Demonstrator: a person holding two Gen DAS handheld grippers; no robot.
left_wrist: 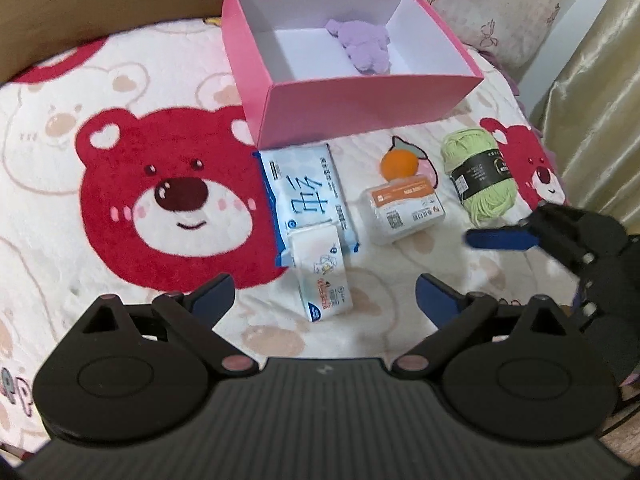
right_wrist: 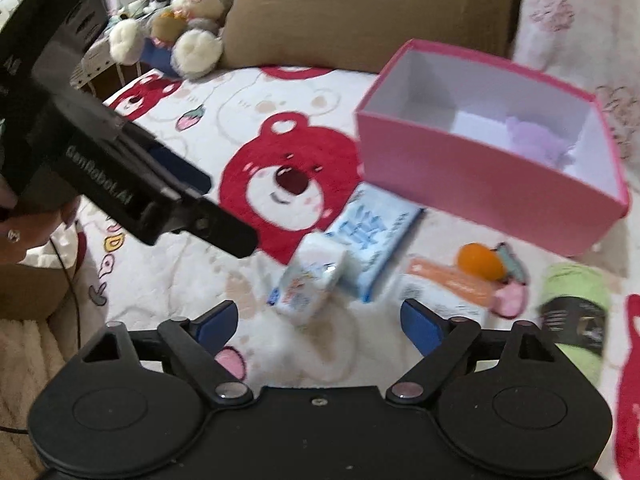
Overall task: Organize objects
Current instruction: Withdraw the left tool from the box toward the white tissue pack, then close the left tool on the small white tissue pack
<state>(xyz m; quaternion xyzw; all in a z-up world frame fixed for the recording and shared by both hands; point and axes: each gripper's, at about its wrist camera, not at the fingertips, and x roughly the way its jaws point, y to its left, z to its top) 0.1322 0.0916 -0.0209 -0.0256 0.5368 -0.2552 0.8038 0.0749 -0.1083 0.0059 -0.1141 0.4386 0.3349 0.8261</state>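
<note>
An open pink box (left_wrist: pixel 360 104) on the bear-print blanket holds a purple plush (left_wrist: pixel 362 46). In front of it lie a blue-white wipes pack (left_wrist: pixel 304 196), a small tissue pack (left_wrist: pixel 322 276), an orange (left_wrist: pixel 400 164), a white box with an orange label (left_wrist: pixel 404 210) and a green yarn ball (left_wrist: pixel 478 178). My left gripper (left_wrist: pixel 324 296) is open, hovering over the tissue pack's near end without touching it. My right gripper (right_wrist: pixel 320 320) is open above the blanket, just short of the tissue pack (right_wrist: pixel 308 280), nothing between its pads.
A brown cushion (right_wrist: pixel 360 16) and a grey plush rabbit (right_wrist: pixel 196 12) sit at the far side. A patterned pillow (left_wrist: pixel 480 4) lies behind the box, and a gold curtain (left_wrist: pixel 592 100) hangs at the right. A hand (right_wrist: pixel 24 236) holds the left gripper.
</note>
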